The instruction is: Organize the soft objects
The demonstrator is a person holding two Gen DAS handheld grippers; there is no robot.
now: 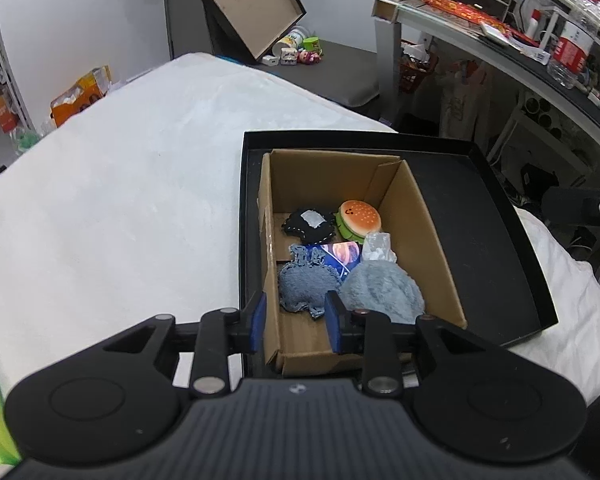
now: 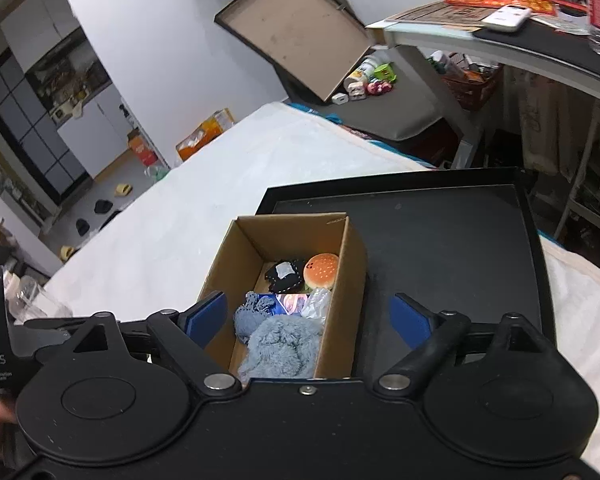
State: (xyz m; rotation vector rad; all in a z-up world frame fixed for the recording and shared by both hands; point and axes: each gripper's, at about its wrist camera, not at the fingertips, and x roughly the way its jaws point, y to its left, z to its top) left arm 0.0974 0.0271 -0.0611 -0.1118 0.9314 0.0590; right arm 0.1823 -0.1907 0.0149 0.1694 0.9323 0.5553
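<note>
Both grippers hover over a cardboard box of soft toys, neither holding anything.

Nearest, the left gripper [image 1: 296, 322] has its blue pads part-way open, straddling the near left wall of the cardboard box [image 1: 412, 216], gripping nothing; the right gripper [image 2: 308, 318] is spread wide above the same box, its fingers empty on either side of it. Inside at the near end lies a fluffy grey-blue plush [image 1: 382, 292], with a denim pouch [image 1: 306, 286] just to its left, touching it. Behind them sit a glossy blue packet [image 1: 342, 254] and a crumpled clear wrapper [image 1: 376, 246]. At the far end a black stitched pouch [image 1: 310, 226] lies beside a burger plush [image 1: 358, 218]. The box stands in the left part of a black tray [image 1: 480, 216], which rests on a white bed [image 1: 120, 184].
</note>
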